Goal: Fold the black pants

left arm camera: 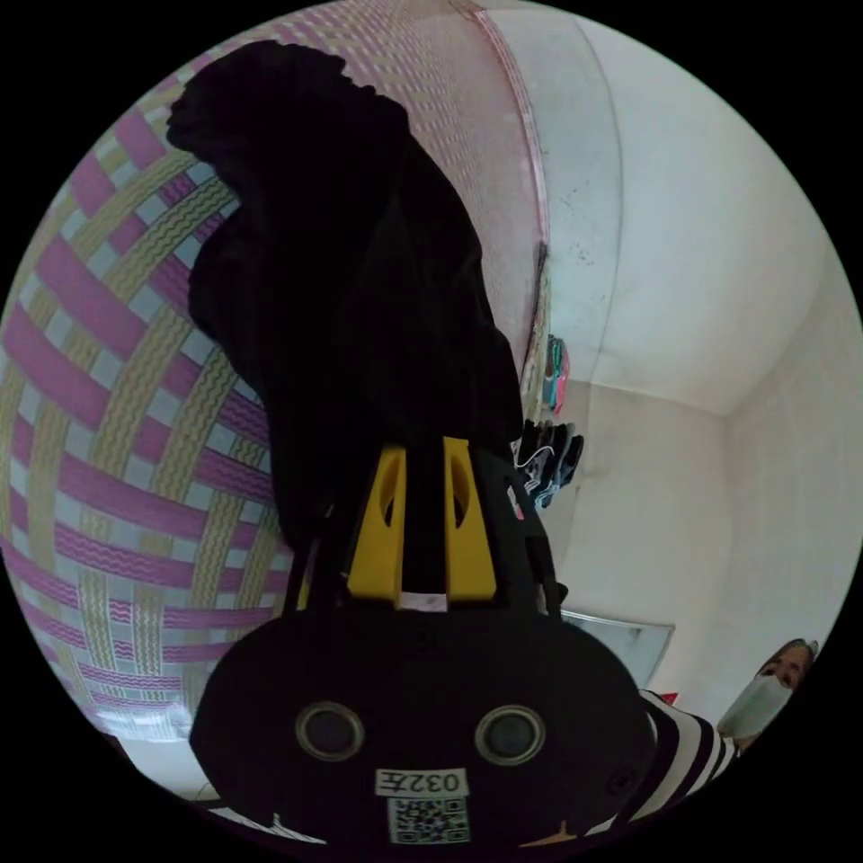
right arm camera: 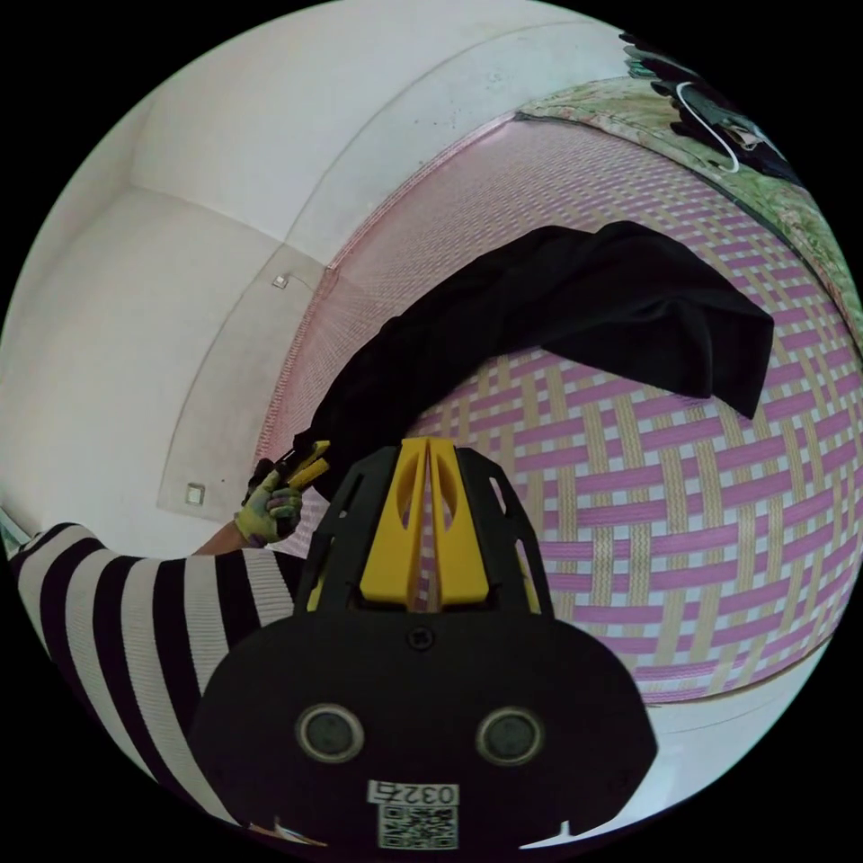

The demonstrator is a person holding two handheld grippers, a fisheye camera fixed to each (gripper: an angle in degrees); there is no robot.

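The black pants (left arm camera: 342, 297) lie bunched on a pink and yellow woven mat (left arm camera: 117, 431). My left gripper (left arm camera: 424, 445) is shut on one end of them, with black cloth pinched between its yellow jaws. In the right gripper view the pants (right arm camera: 584, 315) stretch across the mat (right arm camera: 674, 521) from that left gripper (right arm camera: 306, 467), held by a gloved hand (right arm camera: 268, 511), to a wide loose end at the right. My right gripper (right arm camera: 427, 442) hovers over the mat below the pants, jaws shut together on nothing.
A pile of dark clothes (right arm camera: 710, 108) lies on a green patterned cloth beyond the mat's far edge, and the clothes pile (left arm camera: 548, 458) sits close behind the jaws. The person's striped sleeve (right arm camera: 117, 611) reaches in from the left. White floor (right arm camera: 207, 270) borders the mat.
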